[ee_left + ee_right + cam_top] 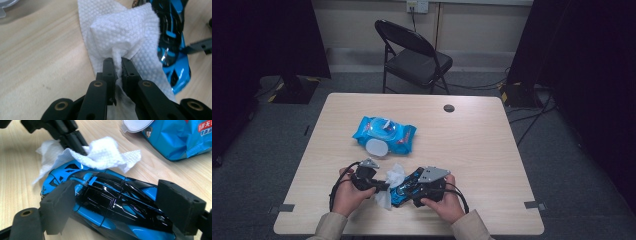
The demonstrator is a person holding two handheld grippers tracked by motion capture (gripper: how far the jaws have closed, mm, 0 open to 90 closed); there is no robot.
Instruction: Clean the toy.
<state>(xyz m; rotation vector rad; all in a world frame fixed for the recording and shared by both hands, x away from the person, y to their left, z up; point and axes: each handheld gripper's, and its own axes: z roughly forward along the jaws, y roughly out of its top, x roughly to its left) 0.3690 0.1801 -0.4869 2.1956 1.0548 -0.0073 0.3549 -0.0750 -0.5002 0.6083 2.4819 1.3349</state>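
A blue and black toy car (110, 200) lies on its side low over the table, and my right gripper (120, 205) is shut on it, one foam pad (58, 207) against each flank. My left gripper (118, 62) is shut on a bunched white wet wipe (120, 32) and holds it against the car's (175, 50) front end. In the high view both grippers meet near the table's front edge: left gripper (382, 186), wipe (394, 175), car (402, 192), right gripper (411, 188). From the right gripper view, the wipe (105, 155) drapes over the car's nose below the left gripper (67, 135).
A blue pack of wet wipes (384, 132) lies mid-table with its white lid (377, 147) flipped open; the pack (180, 137) is just beyond the car. A cable hole (449, 108) sits at the back of the table (482, 150). A black folding chair (414, 55) stands behind.
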